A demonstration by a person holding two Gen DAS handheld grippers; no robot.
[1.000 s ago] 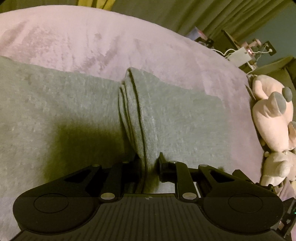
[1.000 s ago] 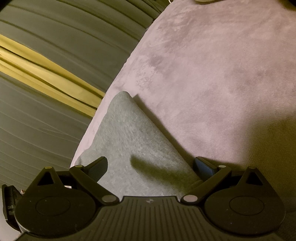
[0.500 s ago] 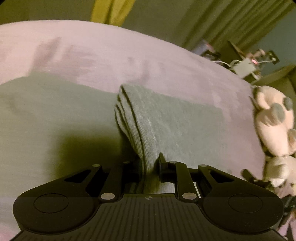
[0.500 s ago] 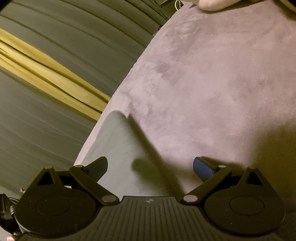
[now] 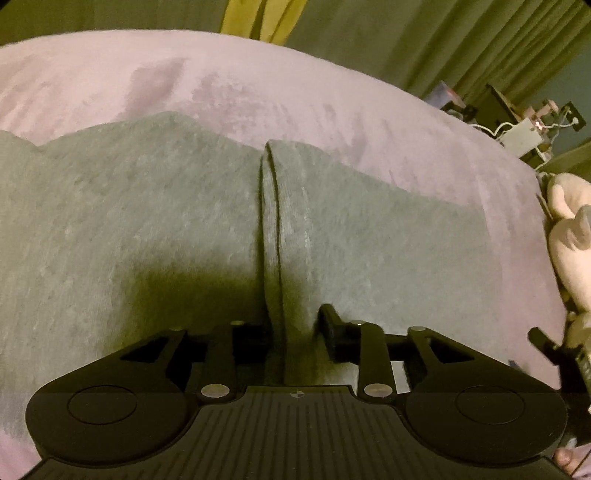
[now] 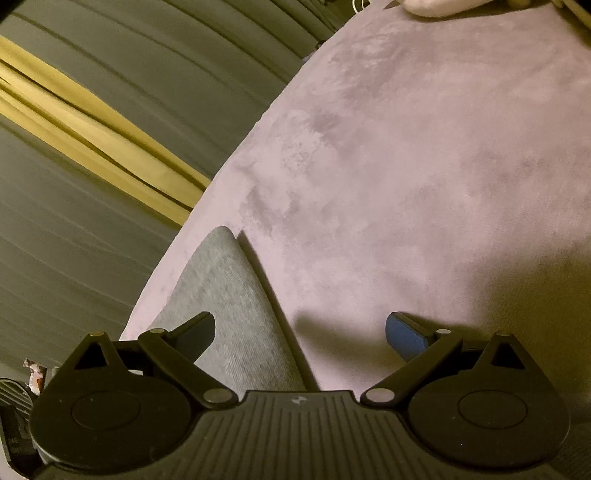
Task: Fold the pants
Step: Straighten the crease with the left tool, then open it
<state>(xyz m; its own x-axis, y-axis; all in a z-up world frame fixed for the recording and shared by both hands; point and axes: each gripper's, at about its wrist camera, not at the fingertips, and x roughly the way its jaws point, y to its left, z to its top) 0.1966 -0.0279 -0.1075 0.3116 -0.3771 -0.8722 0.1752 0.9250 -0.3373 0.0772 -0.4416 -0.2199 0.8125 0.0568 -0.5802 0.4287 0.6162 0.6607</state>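
L wrist view, left to right: grey pants spread flat over pink blanket, covering most of the lower-left and centre. Vertical ridge of stacked fabric edges runs up from the L gripper, between its fingers. L gripper jaws are opening; ridge sits in the gap, closer to the left finger, right finger stands clear of the cloth w/ visible space. Not pinching now. Right of ridge, more grey fabric, then blanket again. Far right edge: pink plush toy, beside the bed; clutter w/ cables upper right. Curtains at back.

R wrist view, left to right: curtains w/ yellow stripe on left, then blanket edge. Corner of pants reaches in from the bottom, lying under/just inside the left finger of R gripper. R gripper jaws wide apart, nothing clamped; blue-padded right finger over bare blanket.
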